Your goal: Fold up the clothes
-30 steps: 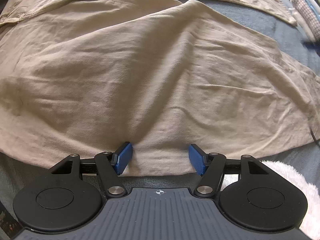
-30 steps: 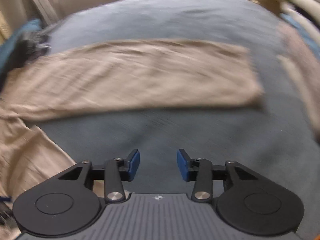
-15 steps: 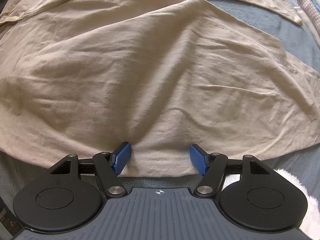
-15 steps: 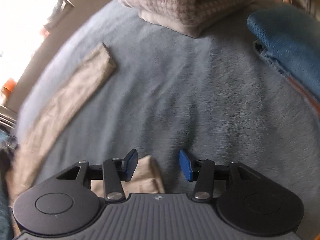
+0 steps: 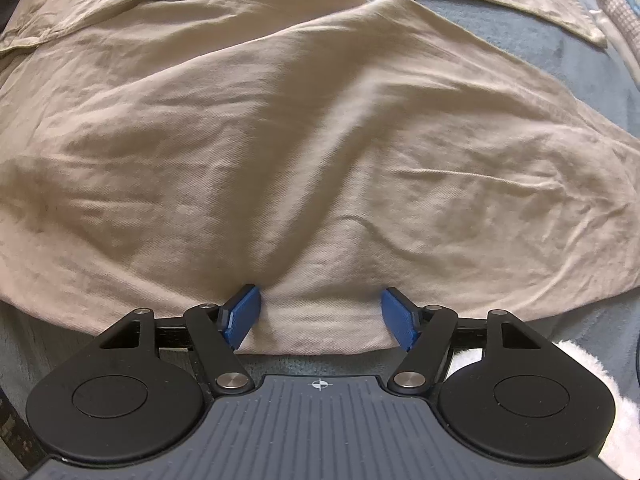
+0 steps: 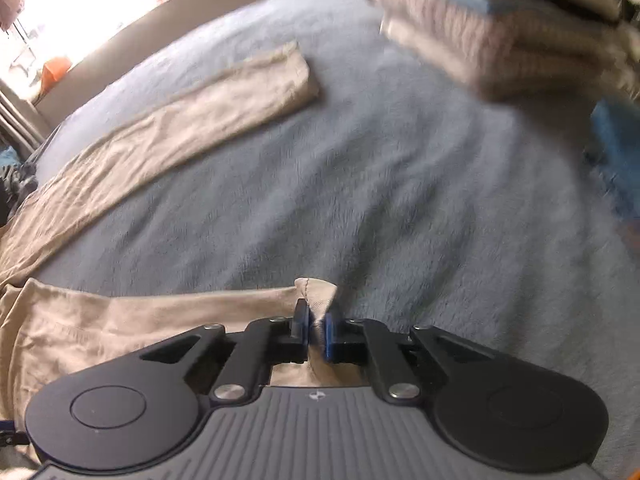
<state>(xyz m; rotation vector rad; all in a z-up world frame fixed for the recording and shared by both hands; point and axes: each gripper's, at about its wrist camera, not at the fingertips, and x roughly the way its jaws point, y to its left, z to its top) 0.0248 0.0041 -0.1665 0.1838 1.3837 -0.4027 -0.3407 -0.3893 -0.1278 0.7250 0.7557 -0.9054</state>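
Note:
A large beige garment (image 5: 300, 140) lies spread and wrinkled over a blue-grey blanket (image 5: 560, 48). In the left wrist view my left gripper (image 5: 320, 310) points down at its near hem, open, with the hem lying slack between the blue pads (image 5: 242, 314). In the right wrist view my right gripper (image 6: 316, 322) is shut on a corner of the beige garment (image 6: 316, 294), which sticks up between the pads. More of the cloth trails off to the left. A long beige strip of the garment (image 6: 200, 108) lies farther back on the blanket (image 6: 380, 200).
A stack of folded clothes (image 6: 500, 28) stands at the back right of the blanket, also at the left wrist view's upper right edge (image 5: 620, 20). A blue folded item (image 6: 616, 148) lies at the right. White fluffy fabric (image 5: 600, 384) sits beside my left gripper.
My right gripper swung across the blanket, came onto the garment's corner and shut on it. The left gripper stayed over the hem, its fingers a little wider apart.

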